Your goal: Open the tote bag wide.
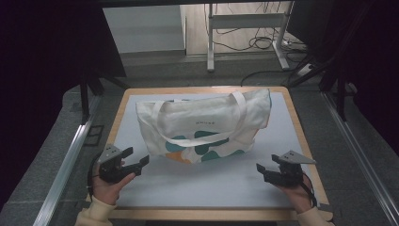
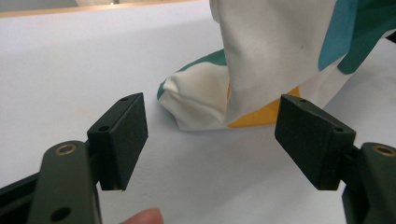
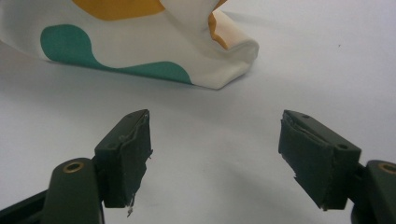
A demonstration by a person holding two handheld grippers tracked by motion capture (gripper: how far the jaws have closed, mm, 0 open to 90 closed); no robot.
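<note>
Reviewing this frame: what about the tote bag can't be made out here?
- Tote bag contents: hidden by its own fabric, high view.
- Small printed text on the bag: too small to read, high view.
- Handles and top: cut off by the upper edge in the left gripper view and right gripper view.

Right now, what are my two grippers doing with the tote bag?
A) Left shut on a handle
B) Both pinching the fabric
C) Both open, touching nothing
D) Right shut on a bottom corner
C: the left gripper and right gripper have jaws spread, short of the tote bag.
</note>
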